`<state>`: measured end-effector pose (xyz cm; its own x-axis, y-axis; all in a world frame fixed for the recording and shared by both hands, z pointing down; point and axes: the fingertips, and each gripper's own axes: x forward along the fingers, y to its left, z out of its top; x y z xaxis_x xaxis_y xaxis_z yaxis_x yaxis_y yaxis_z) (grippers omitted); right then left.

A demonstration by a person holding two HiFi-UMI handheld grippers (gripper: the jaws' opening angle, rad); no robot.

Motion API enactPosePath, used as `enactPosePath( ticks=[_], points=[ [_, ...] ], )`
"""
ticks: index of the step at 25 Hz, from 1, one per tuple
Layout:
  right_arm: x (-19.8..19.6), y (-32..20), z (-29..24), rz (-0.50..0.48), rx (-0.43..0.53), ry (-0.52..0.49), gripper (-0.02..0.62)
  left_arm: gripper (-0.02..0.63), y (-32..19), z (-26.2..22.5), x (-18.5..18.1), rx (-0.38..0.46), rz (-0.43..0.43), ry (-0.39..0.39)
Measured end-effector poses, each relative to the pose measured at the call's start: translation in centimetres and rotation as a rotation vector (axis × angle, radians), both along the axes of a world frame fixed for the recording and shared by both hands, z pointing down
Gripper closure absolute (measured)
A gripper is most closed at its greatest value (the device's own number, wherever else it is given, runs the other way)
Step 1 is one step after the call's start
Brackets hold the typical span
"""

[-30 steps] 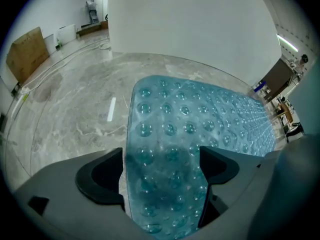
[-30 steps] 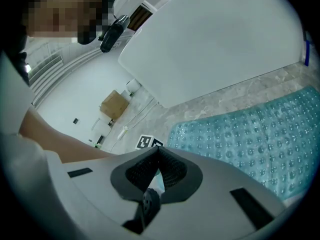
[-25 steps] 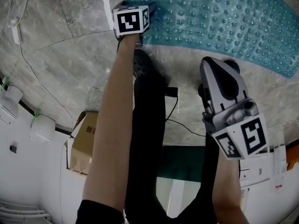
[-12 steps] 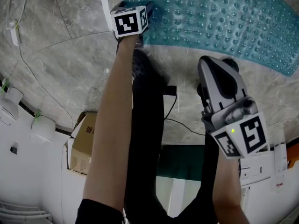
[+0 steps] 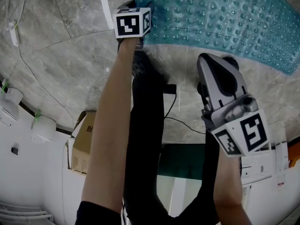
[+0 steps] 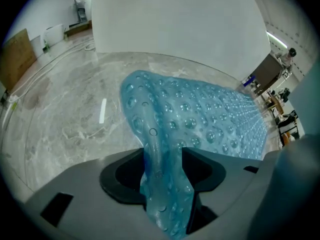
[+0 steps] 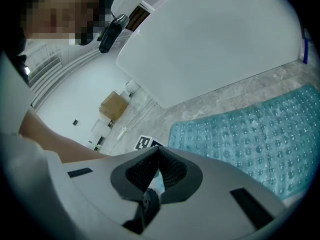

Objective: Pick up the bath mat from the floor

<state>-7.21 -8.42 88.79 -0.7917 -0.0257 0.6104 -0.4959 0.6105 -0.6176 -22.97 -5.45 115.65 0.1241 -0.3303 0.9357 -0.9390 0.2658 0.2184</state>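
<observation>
In the head view, the left gripper (image 5: 136,17) is down at the near-left corner of the mat (image 5: 220,18), which lies on the floor (image 5: 70,55) at the far side. The right gripper (image 5: 213,62) hangs nearer, to the right, over bare floor beside the mat's near edge. In the left gripper view, the jaws are closing on a raised fold of that corner, which stands between the pads and touches both. The lift probably goes best if the grip bites deep into the fold first and then peels the corner up slowly, since the mat looks soft and may cling to the stone. The free gripper could take the near edge. In the right gripper view, the pads meet with nothing between them, and the mat lies to the far right. The count is one mat, two grippers and one box (image 5: 86,139).
</observation>
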Motion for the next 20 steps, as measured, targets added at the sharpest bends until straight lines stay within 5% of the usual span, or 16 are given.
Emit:
enactPosePath(
  ticks=[8, 20],
  points=[
    [-0.5, -0.9, -0.7, -0.011, 0.029, -0.013, 0.583, 0.477, 0.0, -1.7, 0.2, -0.022, 0.033, -0.014],
    [1.6, -2.1, -4.9, -0.078, 0.165, 0.021, 0.583, 0.517, -0.8, -11.3, 4.4, 0.017, 0.148, 0.006]
  ],
)
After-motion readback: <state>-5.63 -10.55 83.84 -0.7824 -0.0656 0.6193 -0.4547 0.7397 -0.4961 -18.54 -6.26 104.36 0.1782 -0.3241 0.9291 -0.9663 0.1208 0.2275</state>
